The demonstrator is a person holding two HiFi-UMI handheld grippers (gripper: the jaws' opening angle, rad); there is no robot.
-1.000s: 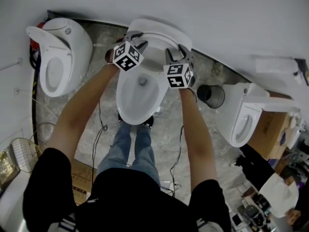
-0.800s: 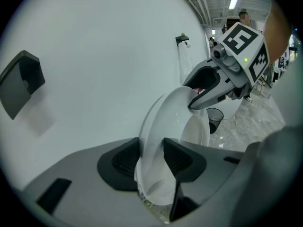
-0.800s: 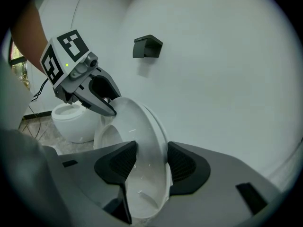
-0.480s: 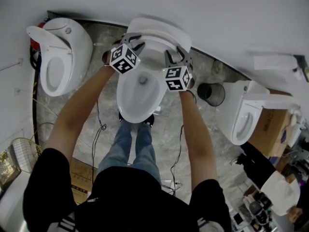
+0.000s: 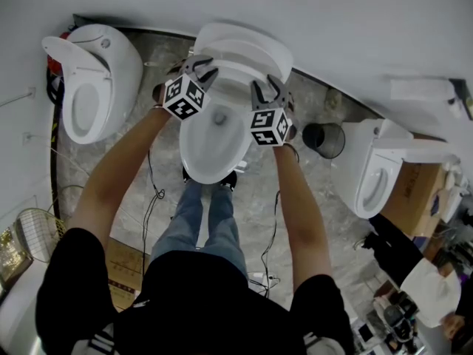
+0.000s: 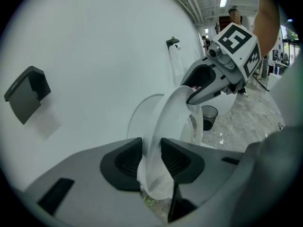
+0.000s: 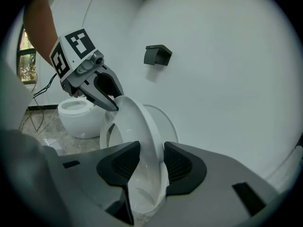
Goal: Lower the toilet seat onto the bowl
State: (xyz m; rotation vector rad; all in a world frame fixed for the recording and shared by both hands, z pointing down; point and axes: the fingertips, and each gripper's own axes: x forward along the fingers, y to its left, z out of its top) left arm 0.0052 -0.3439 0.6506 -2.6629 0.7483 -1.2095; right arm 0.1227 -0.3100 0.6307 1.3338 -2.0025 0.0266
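The white toilet seat (image 5: pixel 235 71) stands raised over the bowl (image 5: pixel 211 146), just in front of the upright lid (image 5: pixel 247 44). My left gripper (image 5: pixel 196 65) holds the seat's left rim and my right gripper (image 5: pixel 267 87) its right rim. In the left gripper view the seat (image 6: pixel 171 110) runs between my left gripper's (image 6: pixel 151 156) pads, which touch it while the jaws are closing; the right gripper (image 6: pixel 204 88) bites the far rim. The right gripper view shows the seat (image 7: pixel 138 122) pinched by my right gripper (image 7: pixel 151 161), jaws also closing, with the left gripper (image 7: pixel 105 94) opposite.
A second toilet (image 5: pixel 96 80) stands at the left and a third (image 5: pixel 377 176) at the right. A black bin (image 5: pixel 323 140) sits between the middle and right toilets. Cables (image 5: pixel 151 198) trail on the stone floor. A dark bracket (image 7: pixel 157 54) hangs on the wall.
Both grippers have drawn slightly toward me and to the left with the seat's rim between them. The seat has come a little away from the lid.
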